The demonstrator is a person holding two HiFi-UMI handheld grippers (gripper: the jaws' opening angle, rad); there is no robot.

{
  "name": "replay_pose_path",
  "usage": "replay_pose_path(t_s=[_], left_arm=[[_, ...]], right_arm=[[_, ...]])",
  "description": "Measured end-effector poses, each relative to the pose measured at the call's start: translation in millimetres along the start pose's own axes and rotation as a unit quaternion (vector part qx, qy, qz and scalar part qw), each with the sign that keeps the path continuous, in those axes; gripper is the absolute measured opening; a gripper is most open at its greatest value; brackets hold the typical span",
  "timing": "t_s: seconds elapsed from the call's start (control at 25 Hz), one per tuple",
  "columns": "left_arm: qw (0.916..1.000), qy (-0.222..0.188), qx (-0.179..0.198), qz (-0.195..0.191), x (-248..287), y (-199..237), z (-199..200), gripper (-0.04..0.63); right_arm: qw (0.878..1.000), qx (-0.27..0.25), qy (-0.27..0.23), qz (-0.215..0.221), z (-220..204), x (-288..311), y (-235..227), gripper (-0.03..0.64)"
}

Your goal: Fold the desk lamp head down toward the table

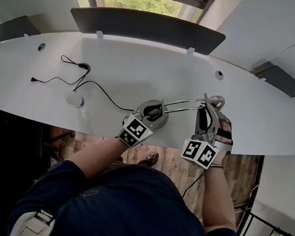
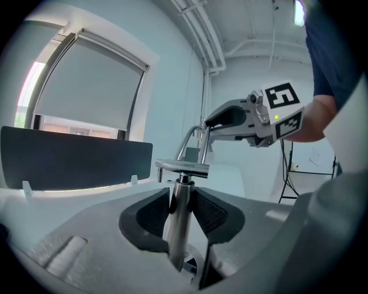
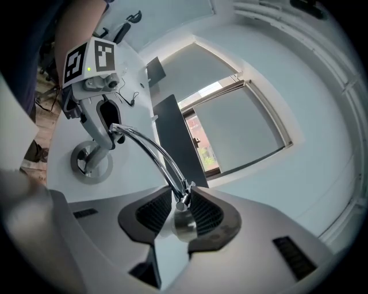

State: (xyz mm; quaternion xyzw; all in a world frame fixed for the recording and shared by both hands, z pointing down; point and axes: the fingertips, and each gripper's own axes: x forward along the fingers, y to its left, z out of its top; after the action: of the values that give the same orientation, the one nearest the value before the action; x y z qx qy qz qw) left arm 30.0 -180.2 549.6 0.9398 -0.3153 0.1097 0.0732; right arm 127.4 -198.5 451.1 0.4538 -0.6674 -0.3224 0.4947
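Note:
A chrome desk lamp stands near the front edge of the white desk (image 1: 144, 65). Its round base (image 1: 157, 120) carries an upright post (image 2: 179, 221), and my left gripper (image 2: 183, 213) is shut on that post, one pad on each side. Two thin chrome arms (image 1: 185, 105) run right from the post to the lamp head (image 3: 183, 223). My right gripper (image 3: 181, 209) is shut on the small chrome head, its pads against both sides. In the head view the left gripper (image 1: 151, 113) sits over the base and the right gripper (image 1: 210, 114) at the arms' far end.
A black cable (image 1: 71, 78) loops across the desk's left half to a white plug (image 1: 75, 99). A dark screen panel (image 1: 147, 28) stands along the desk's back edge under a window. The desk's front edge lies just under both hands.

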Motion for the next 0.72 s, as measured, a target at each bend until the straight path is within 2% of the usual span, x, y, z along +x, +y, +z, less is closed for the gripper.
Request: replay_pose_path(t_s=[0.2,0.36,0.72], left_arm=[[1.0000,-0.003,0.001,0.003,1,1,0,0.126],[0.9999,-0.003,-0.008,0.008,1,1,0,0.126],[0.9997,0.006,-0.014,0.018,2,1,-1,0.126]], right_arm=[[0.998,0.051,0.009,0.021,-19,14,19,0.100],[0.995,0.077,0.017,0.061,-37,25,49,0.083],[0.979,0.173,0.008,0.106,-47,41,90,0.075]])
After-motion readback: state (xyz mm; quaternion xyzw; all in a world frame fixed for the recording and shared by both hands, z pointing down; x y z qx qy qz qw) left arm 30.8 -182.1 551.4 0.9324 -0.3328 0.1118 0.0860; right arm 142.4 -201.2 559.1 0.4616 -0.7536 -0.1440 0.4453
